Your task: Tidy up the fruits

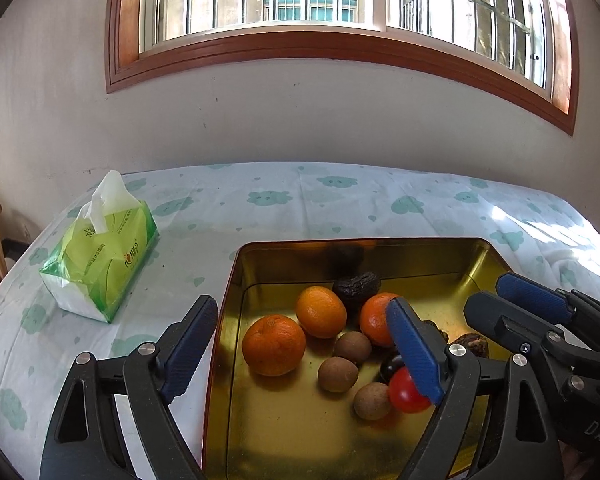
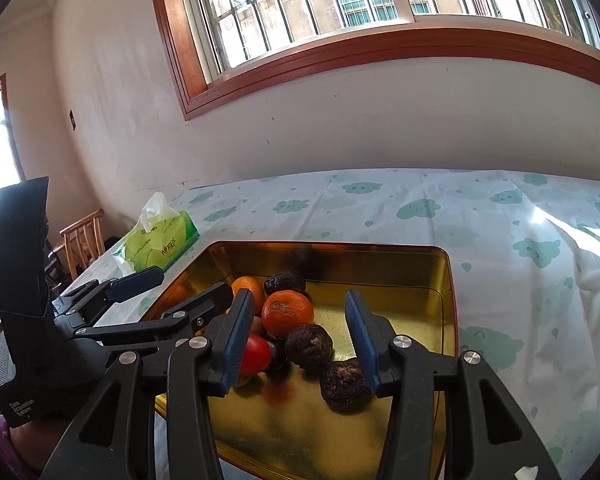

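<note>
I see both grippers over the shallow gold metal tin (image 1: 380, 432) on the cloud-print cloth: left gripper (image 1: 300, 344) spread wide, empty; right gripper (image 2: 300, 340) parted, gripping nothing. Oranges, brown round fruits, wrinkled dark ones (dried dates, maybe) lie inside.

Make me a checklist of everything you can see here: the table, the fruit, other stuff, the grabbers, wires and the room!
Surface: table under a white cloth with green cloud prints.
Job's things: shiny gold metal tray holding three round oranges, three small brown round fruits, one red tomato-like fruit and wrinkled dark fruits.
Clutter: green plastic tissue pack left of the tray.
Grippers: left gripper open wide, straddling the tray's left rim; right gripper open, nothing gripped.
Cables: nothing seen.
Surroundings: white wall, wood-framed barred window, wooden chair.
</note>
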The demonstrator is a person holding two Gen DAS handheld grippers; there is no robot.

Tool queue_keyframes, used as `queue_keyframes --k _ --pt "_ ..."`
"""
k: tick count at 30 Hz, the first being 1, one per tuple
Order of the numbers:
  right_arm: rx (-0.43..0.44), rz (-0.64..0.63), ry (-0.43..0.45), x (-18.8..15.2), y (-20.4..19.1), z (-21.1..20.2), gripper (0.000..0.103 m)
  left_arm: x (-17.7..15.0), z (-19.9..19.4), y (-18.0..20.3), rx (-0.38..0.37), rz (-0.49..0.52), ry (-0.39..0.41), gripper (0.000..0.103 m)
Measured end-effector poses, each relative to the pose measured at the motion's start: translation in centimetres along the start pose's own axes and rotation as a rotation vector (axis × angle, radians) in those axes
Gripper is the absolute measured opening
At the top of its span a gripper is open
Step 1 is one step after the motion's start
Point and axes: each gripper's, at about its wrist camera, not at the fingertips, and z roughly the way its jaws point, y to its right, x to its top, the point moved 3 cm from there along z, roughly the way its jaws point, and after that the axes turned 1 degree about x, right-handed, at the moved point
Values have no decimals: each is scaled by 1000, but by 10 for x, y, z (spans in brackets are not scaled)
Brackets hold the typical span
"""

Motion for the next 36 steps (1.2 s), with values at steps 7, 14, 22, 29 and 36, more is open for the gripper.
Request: queue_keyframes --k 7,14,22,29,36 --pt "-26 6 37 0 -3 -19 53 0 -13 -2 22 -9 -4 88" --pt "-74 -23 73 -4 -13 -44 62 -1 -43 -6 36 -6 37 88" --pt "-98 -41 111 -8 -29 -78 70 -6 -87 -10 45 -3 87 91" --pt "-123 -46 147 -17 -45 -110 84 -14 -133 -7 43 13 140 99" --pt "-127 -67 165 -28 -62 -137 89 -22 -171 -11 39 -4 165 101"
